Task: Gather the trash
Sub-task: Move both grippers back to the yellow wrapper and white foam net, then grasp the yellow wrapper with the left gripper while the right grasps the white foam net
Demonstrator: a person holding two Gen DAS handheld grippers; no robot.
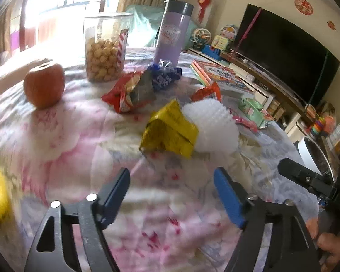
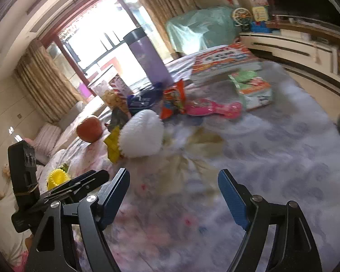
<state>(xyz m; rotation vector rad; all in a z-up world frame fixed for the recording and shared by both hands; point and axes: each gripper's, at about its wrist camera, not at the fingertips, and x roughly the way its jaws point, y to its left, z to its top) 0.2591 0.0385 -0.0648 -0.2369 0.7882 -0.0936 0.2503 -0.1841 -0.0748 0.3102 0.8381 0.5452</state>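
My left gripper (image 1: 172, 173) hangs open over the floral tablecloth (image 1: 79, 158), nothing between its blue pads. Just beyond it lie a yellow wrapper (image 1: 170, 131) and a wad of white bubble wrap (image 1: 213, 124), touching each other. Farther back are a red snack bag (image 1: 127, 90), a blue wrapper (image 1: 163, 77), an orange wrapper (image 1: 207, 91) and a pink wrapper (image 1: 247, 122). My right gripper (image 2: 173, 173) is also open and empty, short of the bubble wrap (image 2: 142, 133) and the yellow wrapper (image 2: 113, 145). The orange wrapper (image 2: 172, 102) and pink wrapper (image 2: 215, 108) lie behind.
An apple (image 1: 44, 83), a clear jar of snacks (image 1: 105, 52), a purple flask (image 1: 172, 34), stacked books (image 1: 219, 72) and a green pack (image 1: 253, 108) share the table. A yellow toy (image 2: 56, 178) sits at the left edge. A white round bin (image 1: 312, 154) stands off the table's right side.
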